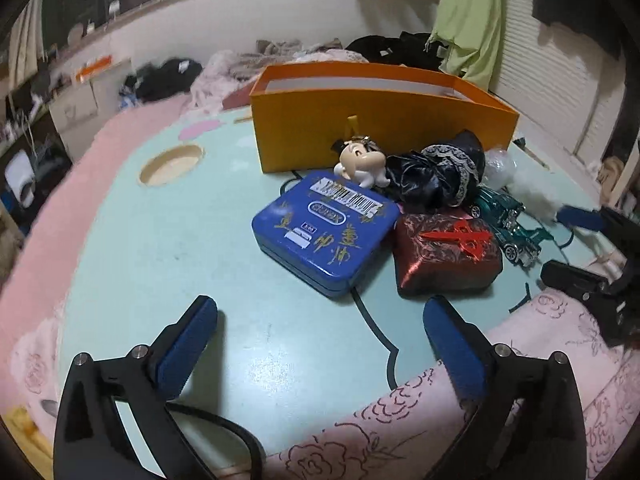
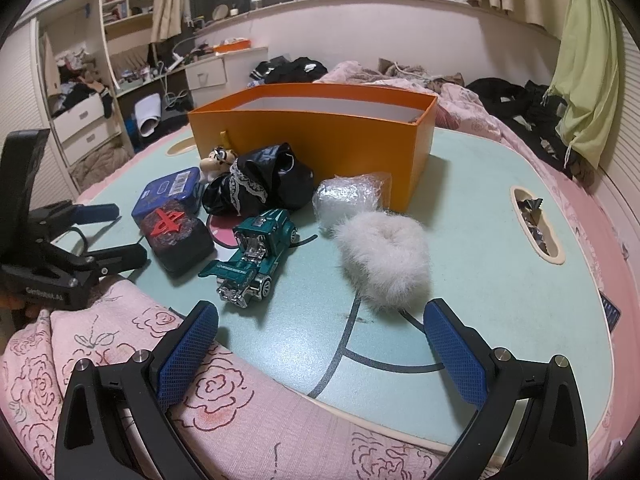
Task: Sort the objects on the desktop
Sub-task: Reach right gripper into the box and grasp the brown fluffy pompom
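Observation:
An open orange box [image 1: 376, 120] [image 2: 316, 136] stands at the back of the mint-green tabletop [image 1: 160, 248]. In front of it lie a blue tin [image 1: 326, 230] [image 2: 166, 192], a dark red wrapped block with a red character [image 1: 446, 254] [image 2: 180, 236], a small doll figure [image 1: 360, 162], black lace-trimmed cloth [image 1: 436, 178] [image 2: 260, 184], a green toy car [image 1: 508, 220] [image 2: 252, 256], a silver crinkly bundle [image 2: 348, 196] and a white fluffy ring [image 2: 384, 260]. My left gripper [image 1: 320, 320] is open and empty, short of the tin. My right gripper [image 2: 320, 322] is open and empty, just short of the fluffy ring.
A pink rose-print cloth [image 2: 160, 380] covers the near table edge. The tabletop has a round cutout [image 1: 172, 164] and a long slot holding wrappers [image 2: 534, 220]. A bed with clothes, drawers and shelves lie behind the table.

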